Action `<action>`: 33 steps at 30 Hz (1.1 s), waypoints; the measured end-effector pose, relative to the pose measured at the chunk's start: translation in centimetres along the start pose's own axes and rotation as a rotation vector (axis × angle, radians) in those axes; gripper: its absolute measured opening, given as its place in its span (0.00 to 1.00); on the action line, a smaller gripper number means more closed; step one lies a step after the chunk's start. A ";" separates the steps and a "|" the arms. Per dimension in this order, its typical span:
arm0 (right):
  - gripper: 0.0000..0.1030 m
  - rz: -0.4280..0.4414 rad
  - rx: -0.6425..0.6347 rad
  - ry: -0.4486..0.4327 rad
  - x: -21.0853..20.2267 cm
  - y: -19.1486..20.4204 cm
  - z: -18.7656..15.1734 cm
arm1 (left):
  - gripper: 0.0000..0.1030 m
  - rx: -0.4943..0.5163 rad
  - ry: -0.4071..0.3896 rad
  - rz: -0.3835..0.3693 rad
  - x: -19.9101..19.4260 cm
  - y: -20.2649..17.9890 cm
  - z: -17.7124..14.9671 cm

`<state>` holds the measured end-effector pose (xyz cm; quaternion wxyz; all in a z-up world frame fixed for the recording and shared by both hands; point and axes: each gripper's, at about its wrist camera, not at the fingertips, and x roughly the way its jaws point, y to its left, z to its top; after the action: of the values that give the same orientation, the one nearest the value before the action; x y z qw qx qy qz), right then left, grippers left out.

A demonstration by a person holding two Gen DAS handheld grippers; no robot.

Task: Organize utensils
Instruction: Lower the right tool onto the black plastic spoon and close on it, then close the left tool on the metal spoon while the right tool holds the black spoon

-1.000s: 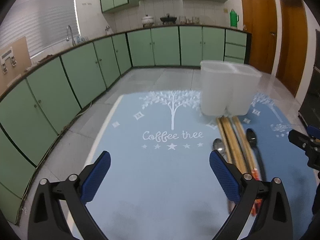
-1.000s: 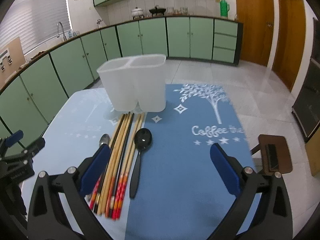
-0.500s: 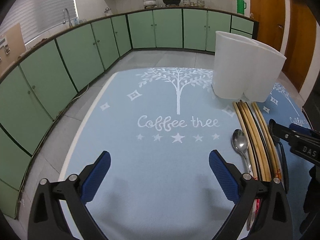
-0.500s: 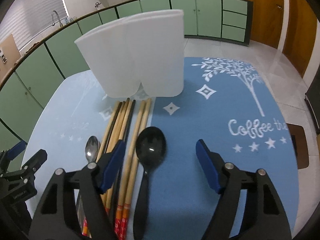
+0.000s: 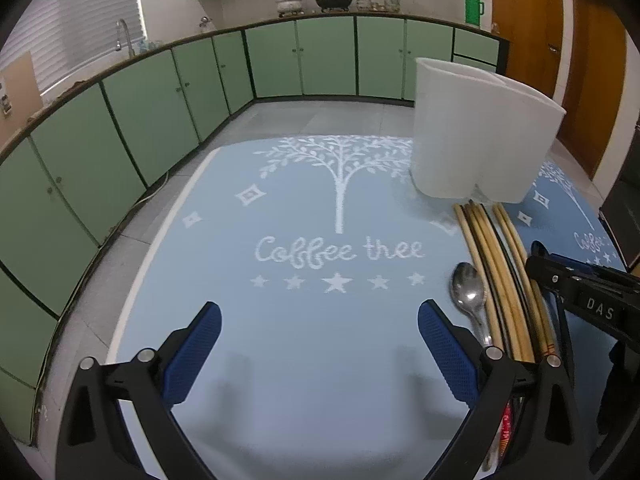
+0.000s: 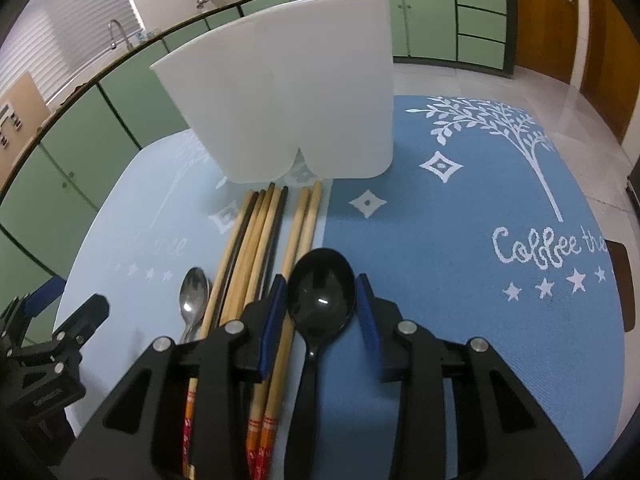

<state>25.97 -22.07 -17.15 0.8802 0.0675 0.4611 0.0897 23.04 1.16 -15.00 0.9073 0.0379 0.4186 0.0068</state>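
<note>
Two tongs are in play. Step in hand, as judged: picking up the black spoon (image 6: 321, 292) for transfer to the white holder (image 6: 280, 92). The next move calls for the right tongs to shut fully on the spoon, lift it clear of the chopsticks (image 6: 256, 248), and tip it upright over one of the holder's two compartments.

Left tongs (image 5: 320, 344): jaws wide apart, holding nothing, above bare mat (image 5: 304, 340). The metal spoon (image 5: 468, 292) lies just beside the right pad, outside the jaws.

Ahead of the tongs: the chopsticks lie side by side, tips near the holder's base, which stands upright at the far end.

Right tongs (image 6: 320, 308): jaws narrow, one pad on each side of the black spoon's bowl. The left pad (image 6: 274, 316) appears to touch the bowl edge and overlaps the nearest chopstick; whether the right pad makes contact cannot be told from this view. The spoon lies flat on the mat, not yet lifted, handle running back under the tongs.
</note>
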 end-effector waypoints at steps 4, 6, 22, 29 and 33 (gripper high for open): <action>0.33 -0.017 -0.002 -0.011 -1.2 -1.1 -0.4 | 0.93 0.025 0.011 -0.030 0.3 -1.5 -0.2; 0.33 -0.031 -0.010 -0.013 -1.8 -1.8 -0.5 | 0.93 0.049 0.020 -0.046 0.6 -2.6 -0.3; 0.33 -0.034 0.015 -0.003 -1.7 -3.9 -0.9 | 0.94 0.148 0.106 -0.049 3.5 -6.4 -0.4; 0.33 -0.079 -0.030 -0.008 -1.5 -3.8 -1.1 | 0.95 0.111 0.087 -0.036 3.6 -4.4 -0.7; 0.33 -0.099 -0.036 -0.008 -1.4 -4.5 -0.9 | 0.94 0.097 0.091 -0.051 3.6 -3.8 -0.6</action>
<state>24.81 -26.70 -17.44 0.8865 0.0291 0.4587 0.0543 24.89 -2.39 -18.41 0.8843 0.0707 0.4603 -0.0351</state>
